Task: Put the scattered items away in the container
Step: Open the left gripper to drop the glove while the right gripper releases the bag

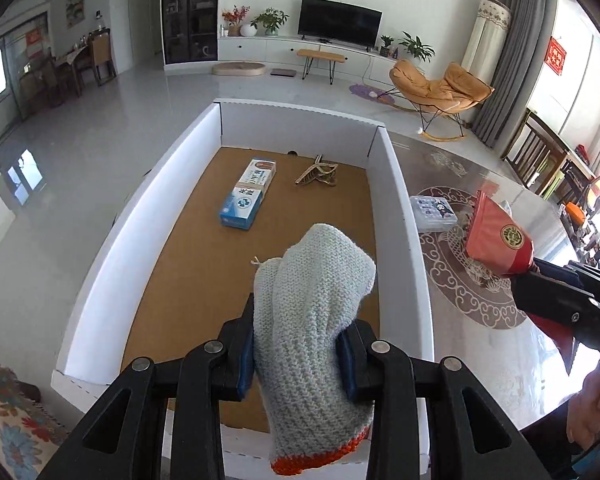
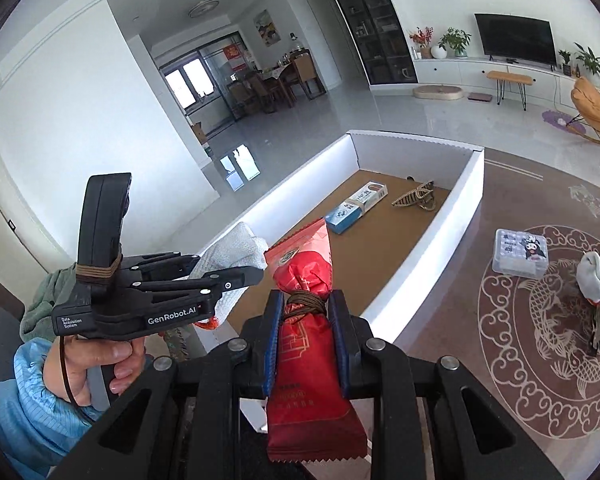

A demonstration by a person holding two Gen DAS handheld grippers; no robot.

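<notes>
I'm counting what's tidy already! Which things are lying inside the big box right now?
The blue and white carton and the tan claw hair clip lie in the white box; the knit glove and red packet are gripped.

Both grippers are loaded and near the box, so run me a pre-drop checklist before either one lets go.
1. Left gripper clamped on the knit glove: ok.
2. Right gripper clamped on the red packet: ok, pads pinch it at the tied waist.
3. Glove over the white box: ok, brown floor shows beneath it.
4. Red packet over the box: cannot tell; in the left wrist view it looks to be outside the right wall.
5. Free landing space: ok; the blue carton and hair clip lie at the far end.
6. Table cleared: not ok; a clear case and a white bundle remain on it.
</notes>
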